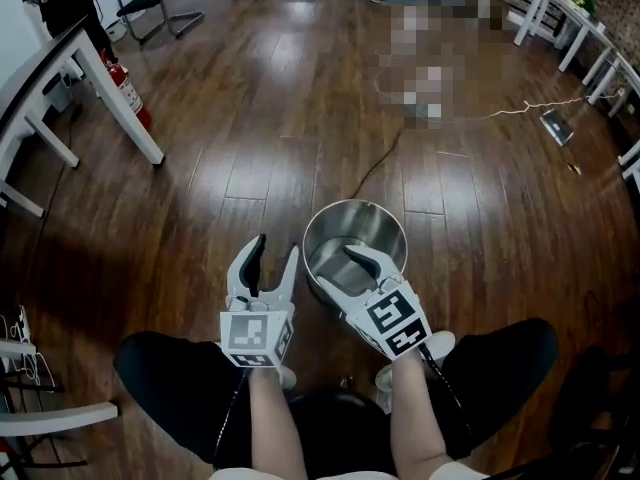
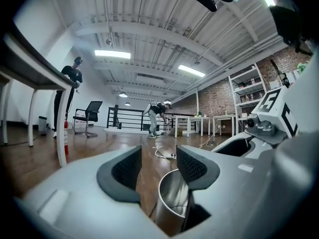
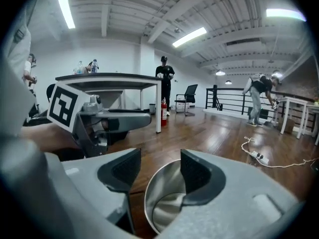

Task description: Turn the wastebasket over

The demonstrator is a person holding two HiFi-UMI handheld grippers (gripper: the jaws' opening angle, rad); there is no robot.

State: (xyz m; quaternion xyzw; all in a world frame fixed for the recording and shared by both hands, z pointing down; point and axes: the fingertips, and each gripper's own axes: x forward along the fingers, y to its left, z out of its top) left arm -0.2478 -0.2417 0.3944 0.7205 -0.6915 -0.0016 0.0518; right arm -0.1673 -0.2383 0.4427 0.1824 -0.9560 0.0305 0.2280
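Polished wood floor (image 1: 250, 138) filled the head view, and dead centre on it stood the steel wastebasket (image 1: 345, 230), upright, mouth open to the ceiling, just ahead of the person's knees. The left gripper (image 1: 276, 253) hung close beside the basket's wall at about its 8 o'clock, tongs spread, nothing between them but bare floor. The right gripper (image 1: 350, 271) came in over the near rim at 6 o'clock, also released, one jaw above the mouth and the other outside the wall, neither pad pressing yet. Nothing was turned so far. The danger from here, as I read it, was that slick curved metal: a bite on the thin rim alone could let the basket swivel or slide out of the pads mid-flip, and on this glossy floor a dropped basket would clatter and roll away toward 12 o'clock.
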